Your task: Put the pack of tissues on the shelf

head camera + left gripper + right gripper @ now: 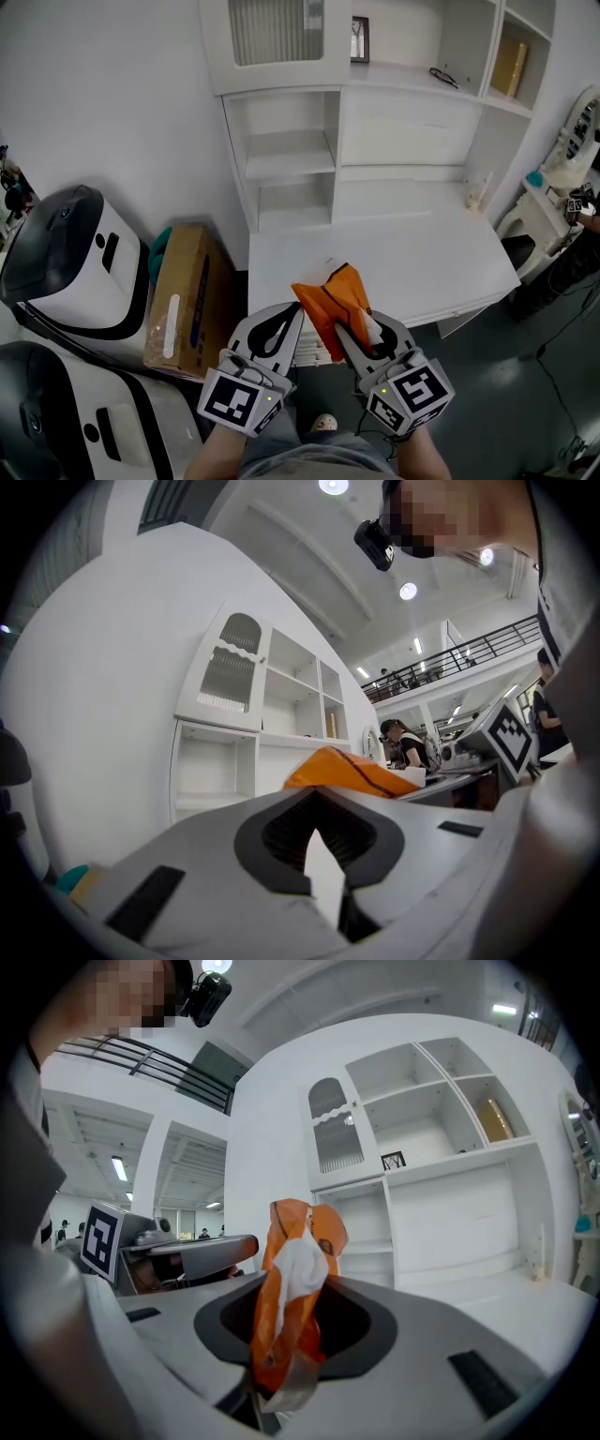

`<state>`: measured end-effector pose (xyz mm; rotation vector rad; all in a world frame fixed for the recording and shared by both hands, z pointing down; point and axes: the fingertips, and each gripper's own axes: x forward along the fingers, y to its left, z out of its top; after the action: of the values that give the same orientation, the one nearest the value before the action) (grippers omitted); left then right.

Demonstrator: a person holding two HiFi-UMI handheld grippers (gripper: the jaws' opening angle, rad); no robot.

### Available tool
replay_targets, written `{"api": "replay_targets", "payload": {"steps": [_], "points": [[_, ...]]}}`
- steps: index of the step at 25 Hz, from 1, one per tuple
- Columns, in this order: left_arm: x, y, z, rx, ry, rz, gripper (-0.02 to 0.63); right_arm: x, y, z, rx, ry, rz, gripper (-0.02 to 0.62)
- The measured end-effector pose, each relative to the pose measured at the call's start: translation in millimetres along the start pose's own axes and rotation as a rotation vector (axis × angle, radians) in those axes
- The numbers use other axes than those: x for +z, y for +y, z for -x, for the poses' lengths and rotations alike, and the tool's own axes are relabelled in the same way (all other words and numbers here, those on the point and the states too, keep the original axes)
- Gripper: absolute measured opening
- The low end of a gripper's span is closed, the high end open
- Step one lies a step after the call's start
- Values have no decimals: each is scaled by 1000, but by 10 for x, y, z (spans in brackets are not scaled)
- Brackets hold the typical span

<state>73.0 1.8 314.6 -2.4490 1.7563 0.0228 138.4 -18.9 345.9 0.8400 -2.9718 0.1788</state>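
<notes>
Right gripper (360,328) pinches pack of tissues (328,294); crinkled orange plastic, flattened.

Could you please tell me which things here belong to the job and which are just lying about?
Job: tissues, right tool gripping them, shelf.
Lying about: box, glasses, frame.

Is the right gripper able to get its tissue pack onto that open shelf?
Probably yes: the right gripper clamps the tissue pack, and only bare desk lies between it and the empty shelf.
</notes>
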Motion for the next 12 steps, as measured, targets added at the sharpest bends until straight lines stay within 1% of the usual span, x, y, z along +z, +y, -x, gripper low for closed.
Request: {"api": "replay_targets", "payload": {"steps": [7, 12], "points": [[5, 177, -120, -15, -11, 4, 31, 39, -95, -142, -38, -3, -4, 133], [-5, 368, -216, -35, -9, 7, 31, 83, -158, -342, -65, 4, -10, 133]]}}
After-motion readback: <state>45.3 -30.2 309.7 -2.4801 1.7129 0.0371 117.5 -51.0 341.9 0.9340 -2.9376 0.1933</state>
